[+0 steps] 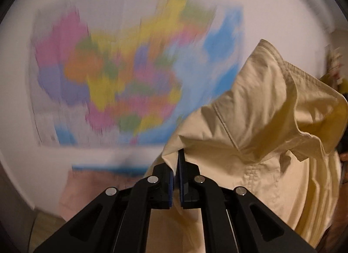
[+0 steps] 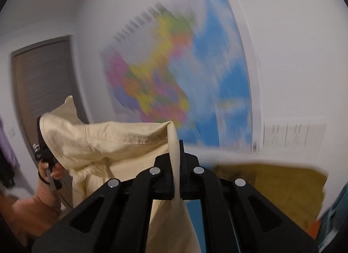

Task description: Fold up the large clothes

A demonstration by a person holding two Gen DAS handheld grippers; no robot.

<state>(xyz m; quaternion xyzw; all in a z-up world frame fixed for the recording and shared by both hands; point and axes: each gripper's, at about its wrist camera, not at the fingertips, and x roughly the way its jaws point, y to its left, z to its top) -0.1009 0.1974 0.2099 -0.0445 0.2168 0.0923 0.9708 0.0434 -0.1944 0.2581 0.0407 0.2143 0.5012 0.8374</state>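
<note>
While the cream garment hangs between the tools, keep its top edge taut and level before laying it down. Left gripper is clamped on fabric that drapes off to its right; right gripper pinches a fold trailing leftward, both pointing slightly downward.

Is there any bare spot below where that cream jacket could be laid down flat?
Hard to say. Both grippers hold the cream cotton jacket up before the colourful wall map. The right wrist view shows a mustard-yellow cloth already lying below; the left shows a blurred pinkish patch under the map, perhaps free.
</note>
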